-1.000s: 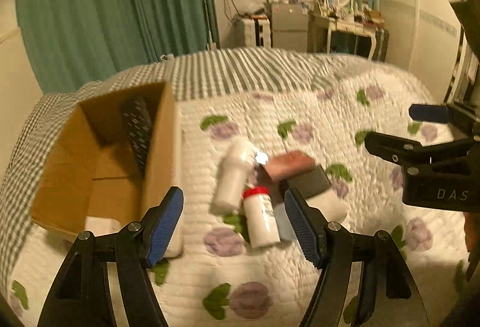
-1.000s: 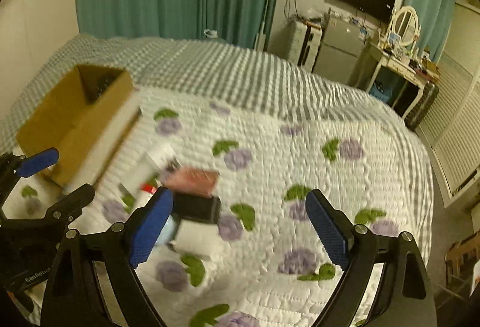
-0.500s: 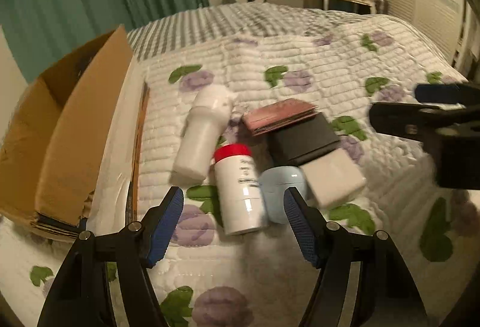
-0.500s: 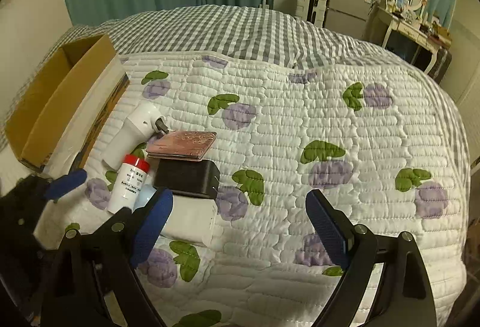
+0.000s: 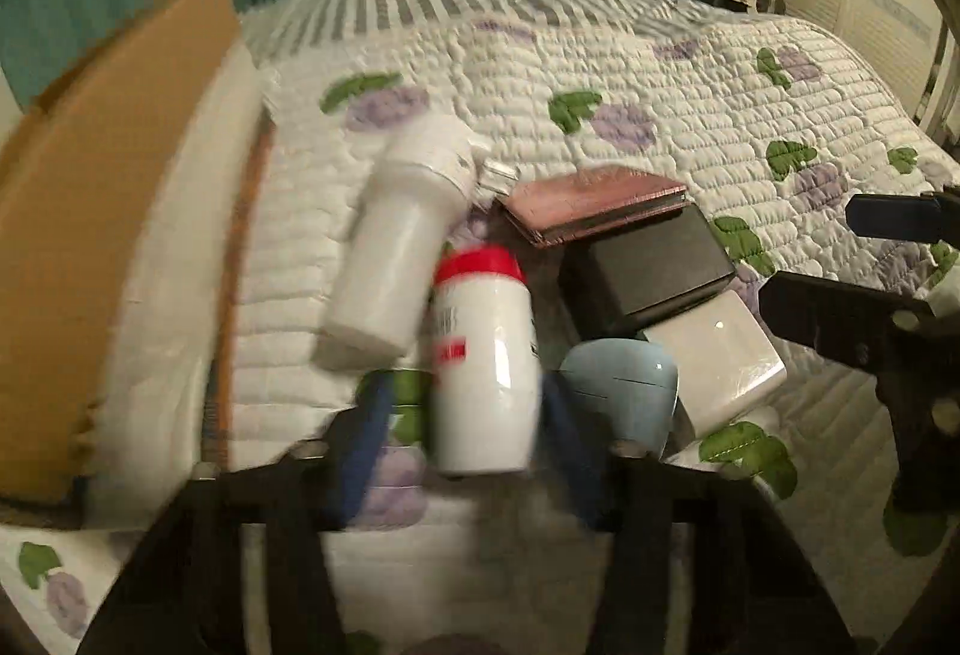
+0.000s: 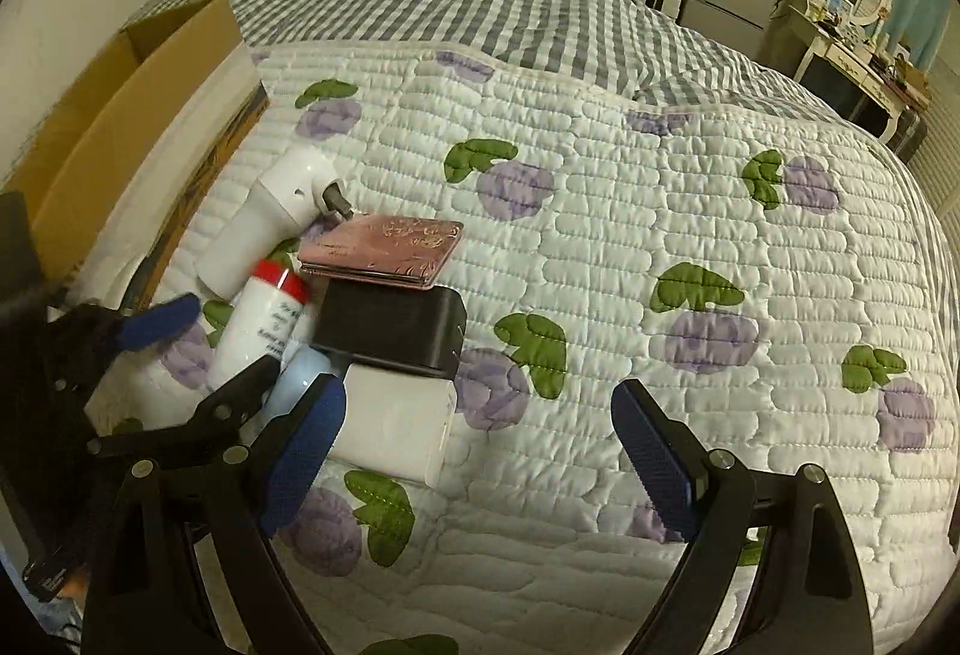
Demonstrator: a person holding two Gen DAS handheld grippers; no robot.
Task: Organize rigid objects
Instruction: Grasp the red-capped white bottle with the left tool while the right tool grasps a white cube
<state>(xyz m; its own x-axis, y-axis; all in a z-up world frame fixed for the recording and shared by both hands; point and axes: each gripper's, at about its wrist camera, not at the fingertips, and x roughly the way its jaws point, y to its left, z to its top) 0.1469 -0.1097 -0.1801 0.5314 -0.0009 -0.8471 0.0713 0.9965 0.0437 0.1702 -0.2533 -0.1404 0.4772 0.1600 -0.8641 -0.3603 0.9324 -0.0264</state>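
Note:
A pile of objects lies on the quilt: a white bottle with a red cap (image 5: 483, 355) (image 6: 258, 322), a white handheld device (image 5: 399, 241) (image 6: 270, 223), a pink case (image 5: 594, 202) (image 6: 384, 250), a black box (image 5: 645, 274) (image 6: 390, 328), a white box (image 5: 714, 361) (image 6: 396, 424) and a pale blue object (image 5: 618, 397) (image 6: 303, 379). My left gripper (image 5: 462, 445) (image 6: 207, 337) has its blue pads on either side of the red-capped bottle, blurred by motion. My right gripper (image 6: 474, 451) is open and empty above the quilt, right of the pile.
An open cardboard box (image 5: 102, 211) (image 6: 120, 114) stands at the left of the pile on the bed. The flowered quilt (image 6: 660, 235) spreads to the right. A fridge, a dresser and a mirror stand at the back of the room.
My left gripper has moved down and forward onto the pile and its pads have narrowed around the red-capped bottle. My right gripper has lowered slightly and stays open.

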